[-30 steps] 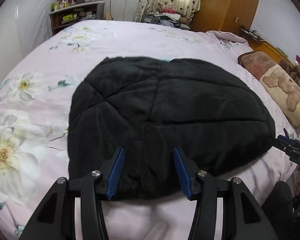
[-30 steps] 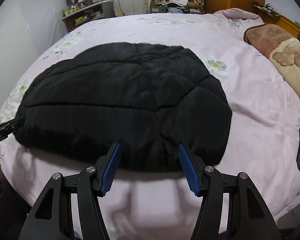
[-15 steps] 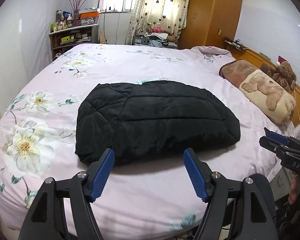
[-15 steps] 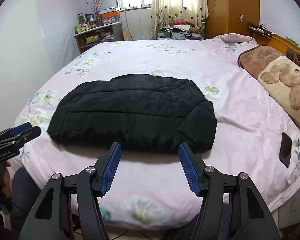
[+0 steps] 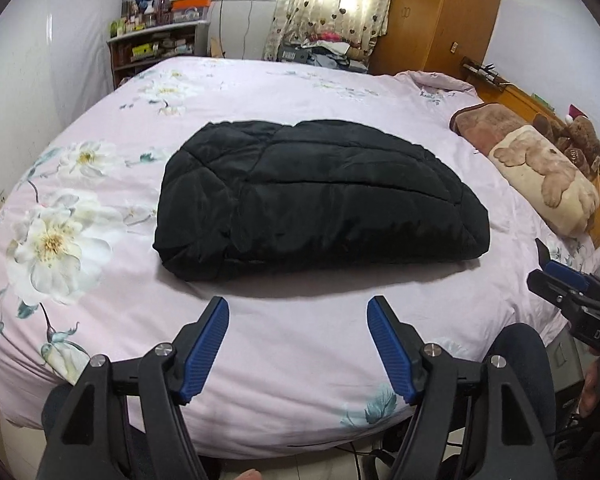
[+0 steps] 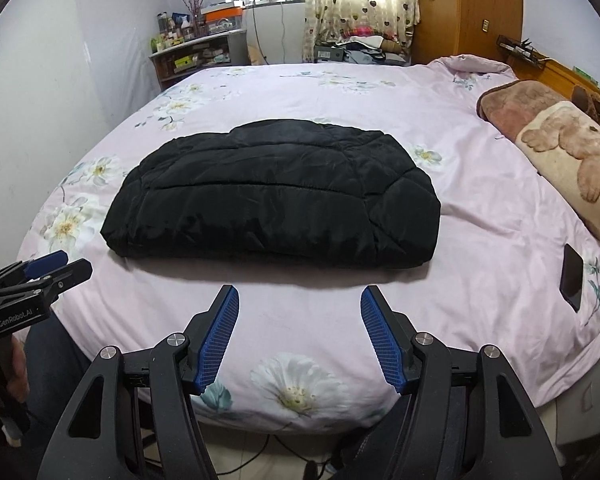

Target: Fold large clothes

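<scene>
One black quilted jacket (image 5: 320, 200) lies folded into a thick, roughly rectangular bundle on the bed (image 5: 300, 352), around the middle of the pink flowered cover and somewhat toward the near edge. Its folded front edge runs parallel to that near edge, with a bare strip of cover between them.

Two grippers are in view, each with two blue-padded fingers. The left gripper (image 5: 298, 344) hovers over the near edge of the bed with its fingers spread wide apart, holding nothing, clear of the jacket. The right gripper (image 6: 299, 334) hangs likewise over the near edge, fingers wide apart and empty, short of the jacket's front edge. Each gripper also shows at the side of the other's view, out past the near corners of the bed.

Toward the right edge of the bed, by the wooden headboard, lies one rolled blanket (image 6: 564, 152) printed with a bear. Behind it sit brown teddy bears (image 5: 572, 136), perhaps two, though they are too crowded at the frame's rim to count surely. One dark phone (image 6: 571, 277) lies flat on the cover near the right edge, below the blanket. Beyond the far edge stand one shelf unit (image 6: 196, 54), one wooden wardrobe (image 6: 468, 12) and heart-patterned curtains (image 6: 360, 0).
</scene>
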`<state>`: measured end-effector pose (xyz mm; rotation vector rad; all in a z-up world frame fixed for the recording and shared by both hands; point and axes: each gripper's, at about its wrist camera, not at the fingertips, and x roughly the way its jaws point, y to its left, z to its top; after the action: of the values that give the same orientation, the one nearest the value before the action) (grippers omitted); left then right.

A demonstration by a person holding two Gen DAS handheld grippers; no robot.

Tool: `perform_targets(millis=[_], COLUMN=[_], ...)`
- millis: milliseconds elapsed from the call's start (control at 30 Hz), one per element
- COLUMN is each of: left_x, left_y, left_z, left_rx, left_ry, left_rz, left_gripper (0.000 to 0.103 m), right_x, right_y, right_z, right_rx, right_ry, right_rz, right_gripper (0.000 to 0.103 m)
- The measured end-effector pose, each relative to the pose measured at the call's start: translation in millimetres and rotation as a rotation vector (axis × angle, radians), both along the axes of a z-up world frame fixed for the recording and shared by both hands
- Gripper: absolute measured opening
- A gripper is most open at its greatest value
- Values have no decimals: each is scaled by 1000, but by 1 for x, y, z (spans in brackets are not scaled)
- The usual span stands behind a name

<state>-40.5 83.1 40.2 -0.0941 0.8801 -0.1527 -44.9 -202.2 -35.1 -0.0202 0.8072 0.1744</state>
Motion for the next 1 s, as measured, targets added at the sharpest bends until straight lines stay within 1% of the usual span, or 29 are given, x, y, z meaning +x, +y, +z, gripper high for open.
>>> perform_targets(millis=[133,1000], left_x=[1,7], left_y=[-2,-8], left_z=[-5,-6], left_rx=[-3,3], left_ry=[13,15], left_rz=[-1,-18], left_gripper=[73,74], right_x=[0,6], right_y=[0,2], right_z=[-1,-7], right_rx=[-8,-21], right_ry=[0,25], right_rz=[-1,-5], right_gripper=[64,64])
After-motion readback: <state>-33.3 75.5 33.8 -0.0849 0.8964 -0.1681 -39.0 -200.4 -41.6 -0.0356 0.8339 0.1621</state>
